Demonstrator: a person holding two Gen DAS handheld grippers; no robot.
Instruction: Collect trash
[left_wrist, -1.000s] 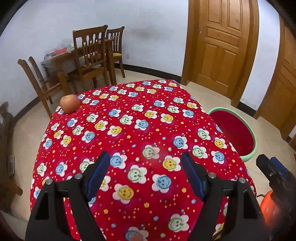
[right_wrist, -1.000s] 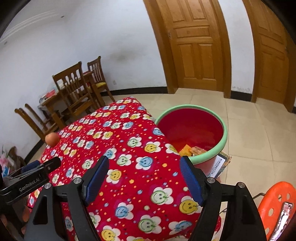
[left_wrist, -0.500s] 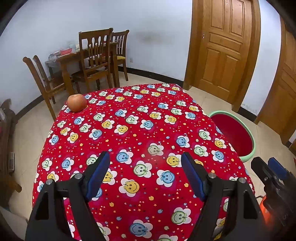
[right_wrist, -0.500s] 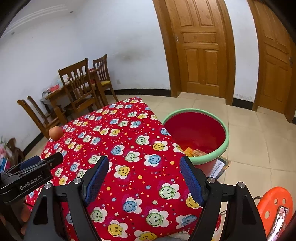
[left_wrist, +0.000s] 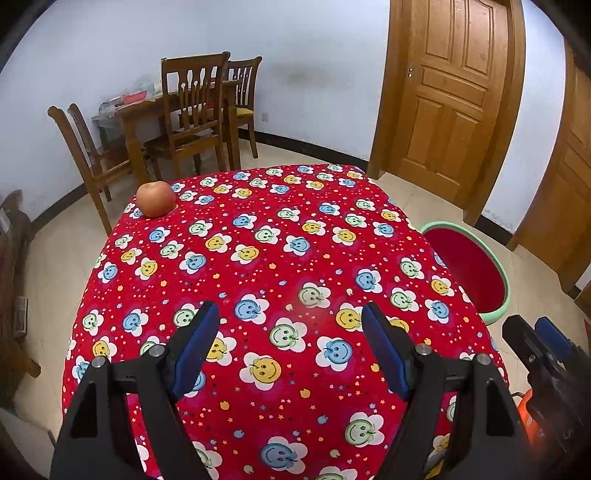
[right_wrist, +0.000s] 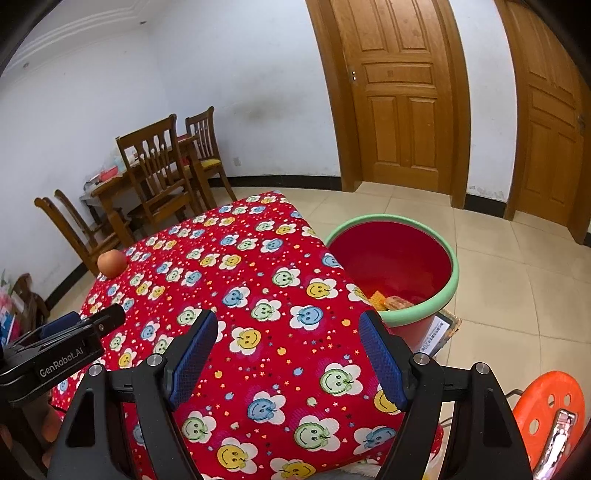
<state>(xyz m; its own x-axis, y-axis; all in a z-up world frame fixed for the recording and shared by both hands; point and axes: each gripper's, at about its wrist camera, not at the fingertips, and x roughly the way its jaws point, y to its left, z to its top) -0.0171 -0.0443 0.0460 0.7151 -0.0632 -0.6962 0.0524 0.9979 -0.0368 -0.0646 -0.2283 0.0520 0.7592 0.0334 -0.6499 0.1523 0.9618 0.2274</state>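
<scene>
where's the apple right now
The apple sits on the far left corner of the red smiley tablecloth in both wrist views, just in front of the wooden chairs, well beyond both grippers.

Both views were evenly and brightly lit by soft, diffuse light; only faint shadows were cast. Strong fisheye curvature was seen in the doors (right_wrist: 400, 96) and walls, and the corners were vignetted black. The right claw (left_wrist: 546, 354) was rendered blurred at the left view's edge.
</scene>
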